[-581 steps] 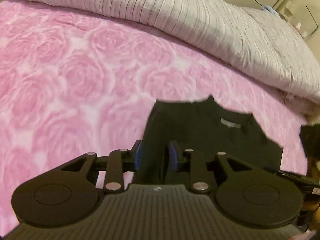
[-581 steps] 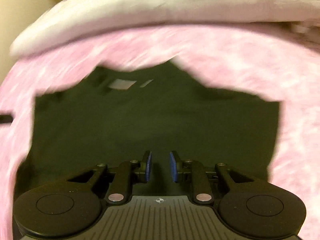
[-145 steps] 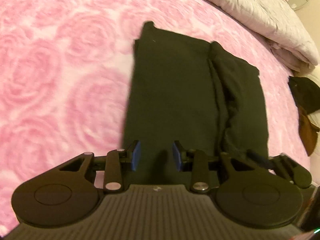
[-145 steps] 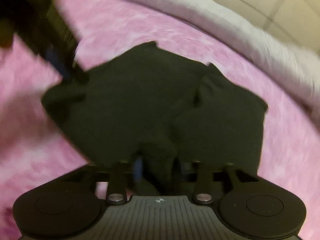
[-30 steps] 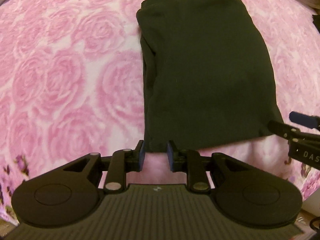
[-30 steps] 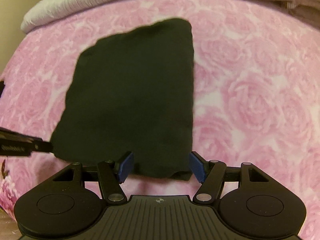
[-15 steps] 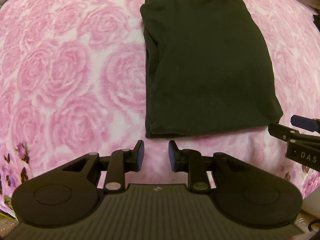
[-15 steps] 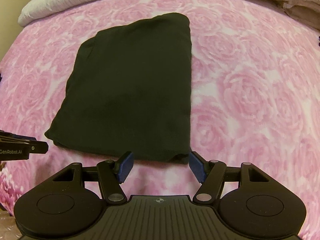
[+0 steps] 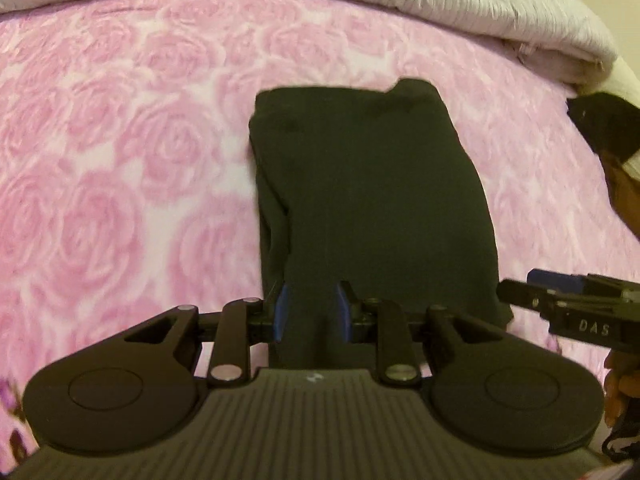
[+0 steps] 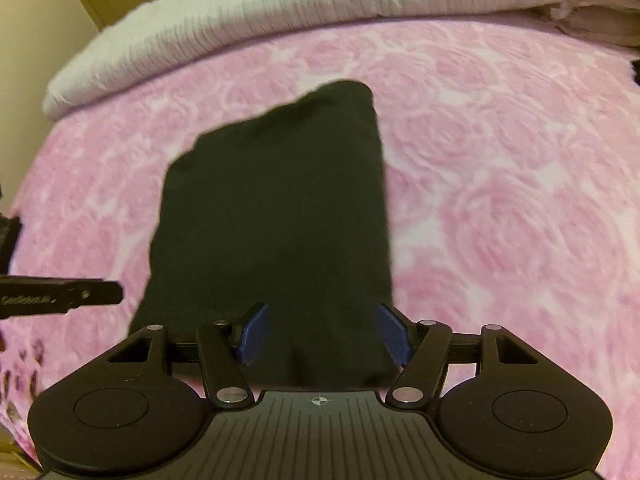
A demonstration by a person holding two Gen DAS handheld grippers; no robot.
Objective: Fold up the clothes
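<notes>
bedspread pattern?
Pink rose print on the bedspread; clearest in the left wrist view.

Half a second ago both tools sat short of the folded black garment [image 9: 372, 200], pink bedspread showing between pads and cloth; now the left hand-held gripper [image 9: 311, 312] has moved forward over its near edge, dark fabric filling the narrow gap between the blue pads; the right hand-held gripper [image 10: 323, 334], jaws wide apart as before, likewise straddles the near right corner.
</notes>
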